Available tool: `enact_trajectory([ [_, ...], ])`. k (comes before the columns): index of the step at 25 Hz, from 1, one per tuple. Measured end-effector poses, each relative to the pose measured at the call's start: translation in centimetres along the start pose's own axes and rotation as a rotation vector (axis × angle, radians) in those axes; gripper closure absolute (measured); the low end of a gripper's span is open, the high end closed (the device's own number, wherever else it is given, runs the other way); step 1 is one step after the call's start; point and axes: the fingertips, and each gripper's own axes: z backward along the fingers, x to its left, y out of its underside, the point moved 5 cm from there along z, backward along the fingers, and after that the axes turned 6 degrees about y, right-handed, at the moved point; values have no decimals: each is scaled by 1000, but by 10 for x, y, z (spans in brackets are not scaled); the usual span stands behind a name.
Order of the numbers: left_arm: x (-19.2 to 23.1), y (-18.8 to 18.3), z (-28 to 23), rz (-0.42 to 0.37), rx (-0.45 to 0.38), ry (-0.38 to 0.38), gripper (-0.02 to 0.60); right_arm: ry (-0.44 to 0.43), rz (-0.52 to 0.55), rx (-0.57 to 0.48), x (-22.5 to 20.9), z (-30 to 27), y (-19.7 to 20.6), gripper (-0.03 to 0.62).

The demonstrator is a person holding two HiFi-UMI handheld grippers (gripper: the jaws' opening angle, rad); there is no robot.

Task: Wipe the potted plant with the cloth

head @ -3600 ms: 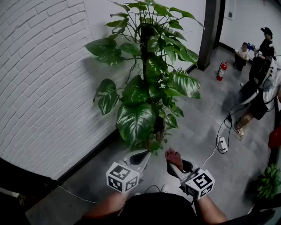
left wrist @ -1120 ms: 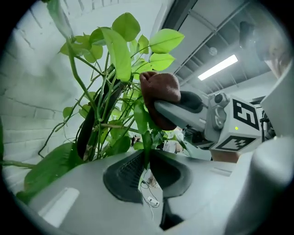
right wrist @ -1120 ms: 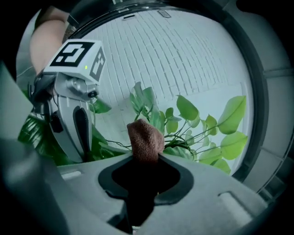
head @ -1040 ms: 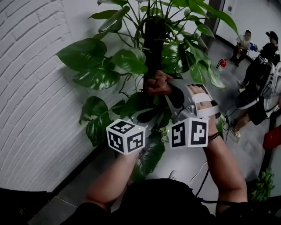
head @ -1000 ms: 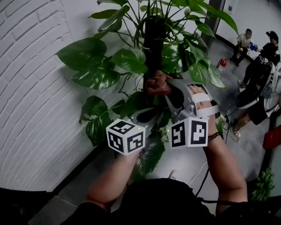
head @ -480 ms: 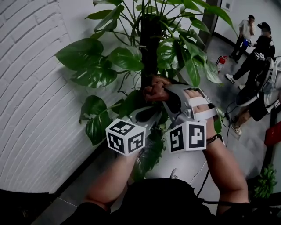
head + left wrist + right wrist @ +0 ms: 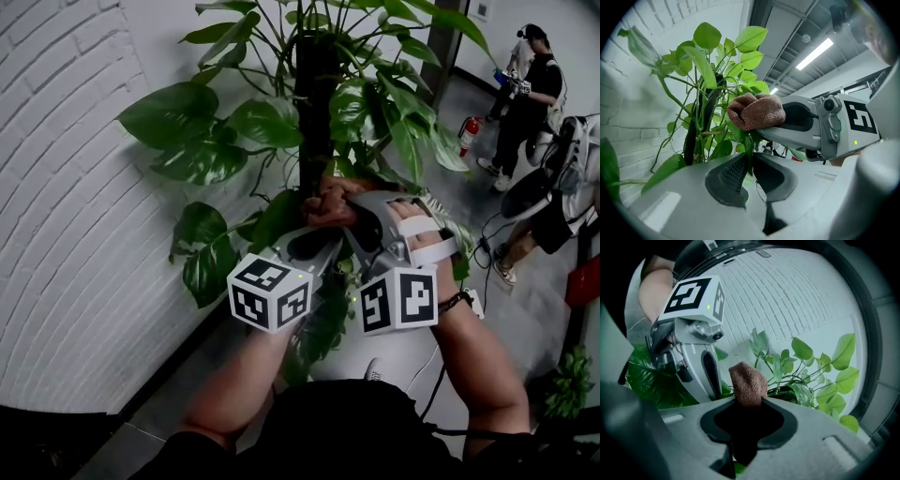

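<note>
While the right gripper (image 7: 748,400) has its fingers clamped on the cloth (image 7: 746,378), the left gripper (image 7: 749,159) pinches a leaf (image 7: 747,147) edge-on, its fingers having just eased open slightly. The cloth sits bunched just above that leaf, near the pole (image 7: 314,103) of the plant (image 7: 202,131); we can't tell if it touches. We judge wiping is under way on this leaf, with most of the foliage left to do.

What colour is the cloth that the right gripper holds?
Reddish brown; the cloth shows best in the left gripper view.
</note>
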Motion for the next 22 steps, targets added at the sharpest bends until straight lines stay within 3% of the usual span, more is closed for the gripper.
enact_trajectory([
  [9,-3,2,2,-31,18,-1,522,-18,-29,3,11,10,-3,526],
  [22,-11,16,10,-37,62,63,515,-14,-115,60,26,27,-4,525],
])
